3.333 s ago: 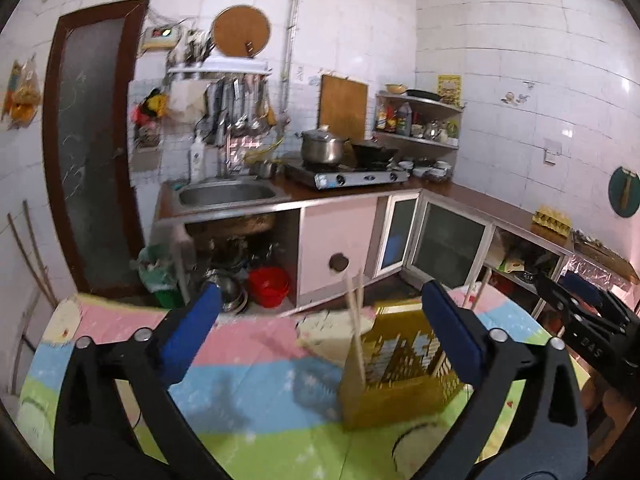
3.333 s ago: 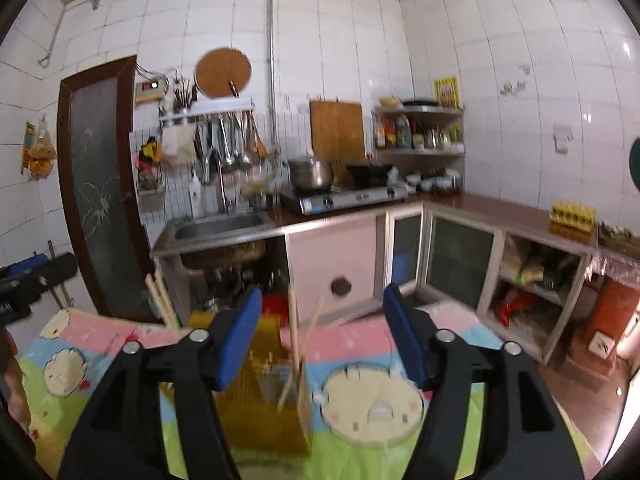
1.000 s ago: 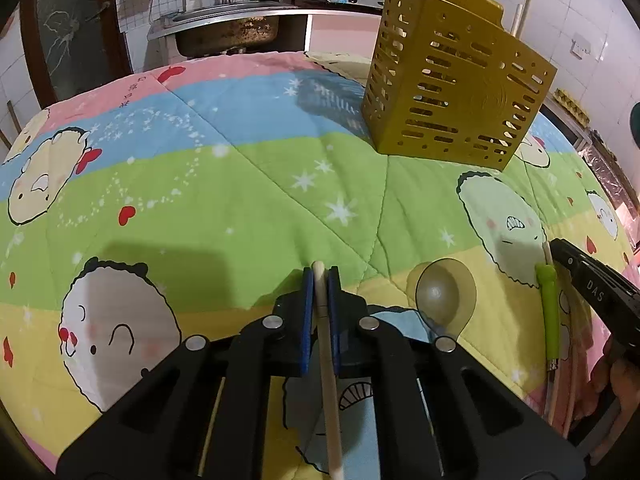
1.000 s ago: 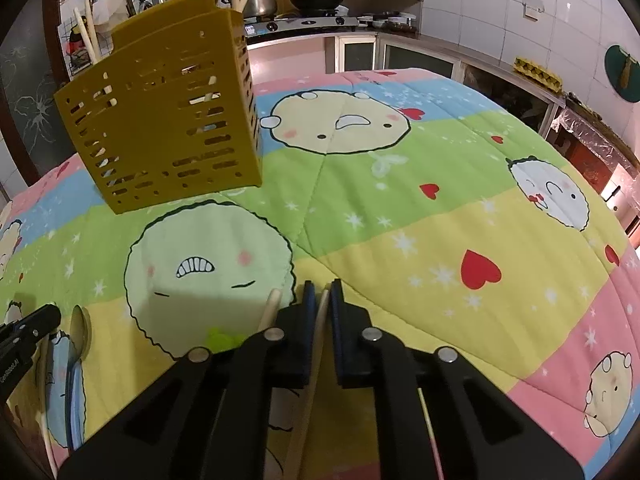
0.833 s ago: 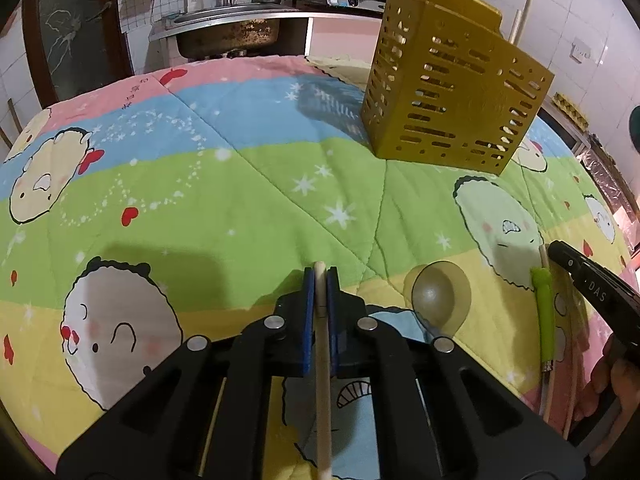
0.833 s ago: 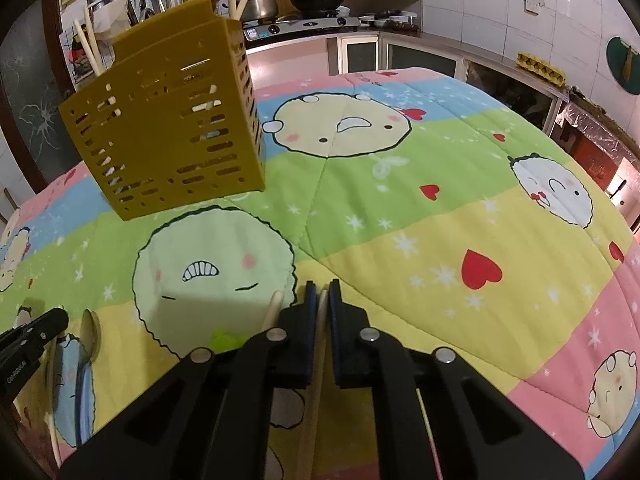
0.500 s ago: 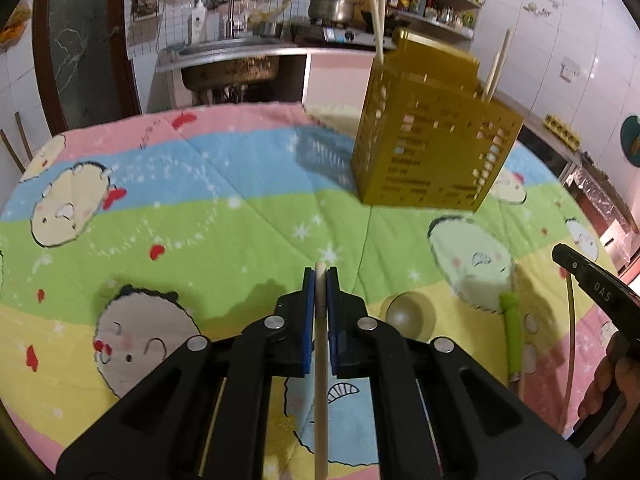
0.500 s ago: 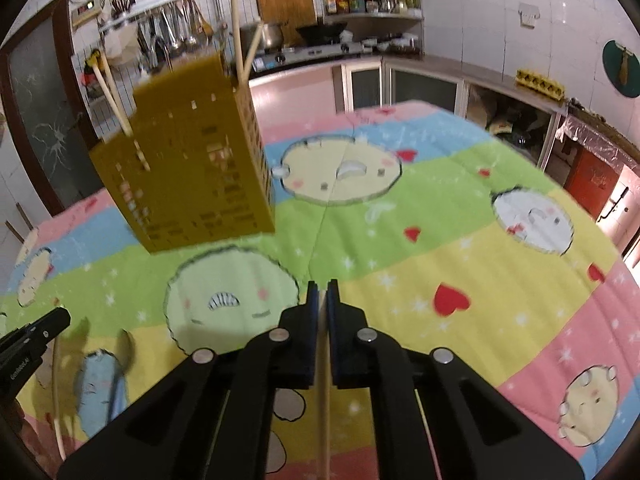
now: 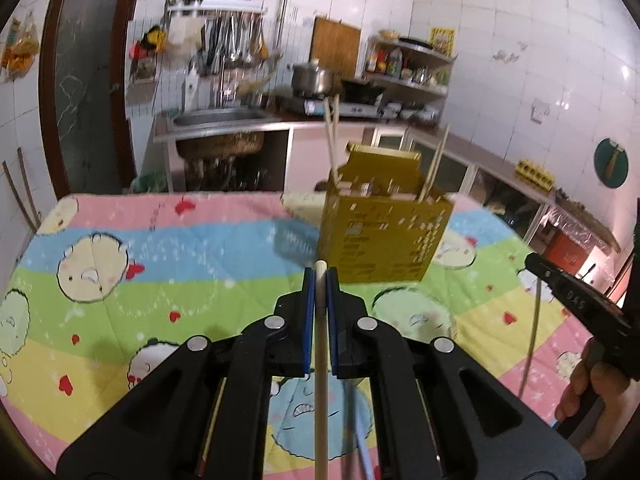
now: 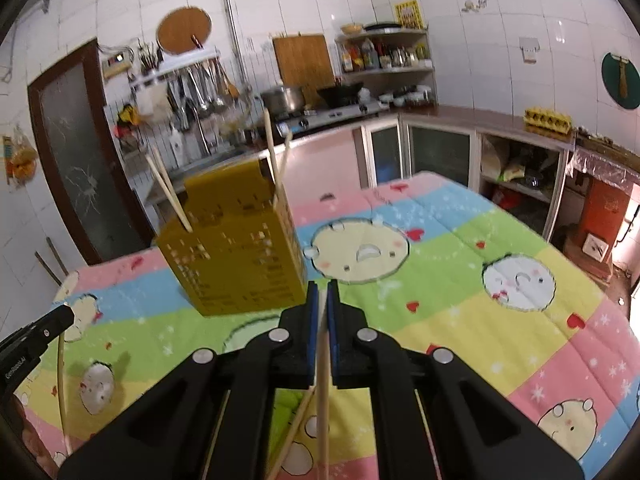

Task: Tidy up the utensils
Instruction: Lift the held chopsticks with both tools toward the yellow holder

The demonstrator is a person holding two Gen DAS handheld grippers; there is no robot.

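The left claw (image 9: 320,280) was clamped on a pale wooden chopstick (image 9: 321,380); its blue pads pinched the stick near the upper tip, and the rest of the stick ran back down between the black arms toward the camera, so its long axis lay roughly along the claw's own line. The right claw (image 10: 322,292) was likewise clamped on a second chopstick (image 10: 323,400), held the same way; another loose chopstick (image 10: 294,428) lay on the cloth below it.

The yellow perforated utensil holder (image 9: 384,236) stood upright on the cartoon-printed cloth over the counter (image 9: 160,248), ahead of both claws, with several chopsticks already leaning out of its open top. From the left claw it lay straight ahead and slightly to the right; from the right claw the utensil holder (image 10: 236,256) lay ahead and to the left; neither hand looked clearly nearer. Both held sticks appeared clear of the cloth.

The coming move likely turned on this: the holder's mouth faced up while each stick pointed forward; each would probably need tipping toward upright above the rim before release.
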